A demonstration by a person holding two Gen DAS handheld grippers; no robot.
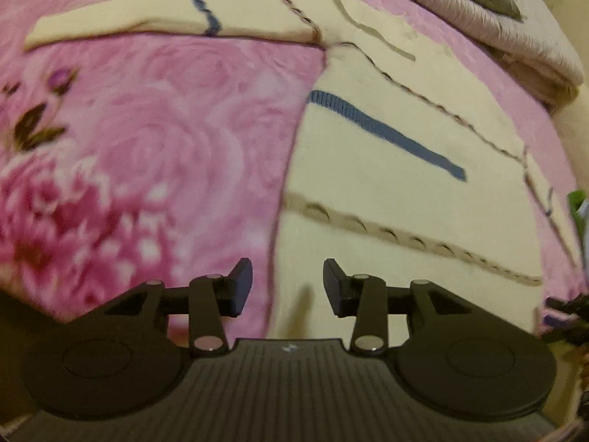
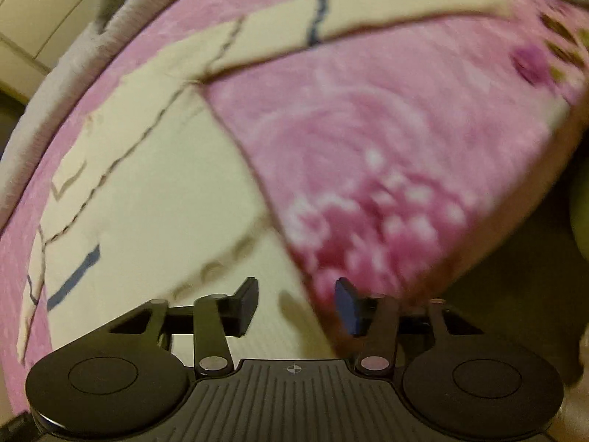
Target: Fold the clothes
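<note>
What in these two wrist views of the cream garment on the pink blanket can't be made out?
- Cream garment: its near hem, left wrist view, is hidden behind the left gripper.
- The same hem, right wrist view, is covered by the right gripper.
- Green object: cut off by the right edge, unidentifiable.
- Pink blanket: floral print smeared by motion blur.
- Sleeve: whether its cuff is folded under is unclear.

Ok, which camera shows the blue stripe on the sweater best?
The left wrist view: the blue stripe runs long and fairly sharp across the sweater. The right wrist view shows only a short, blurred piece near the edge.
</note>
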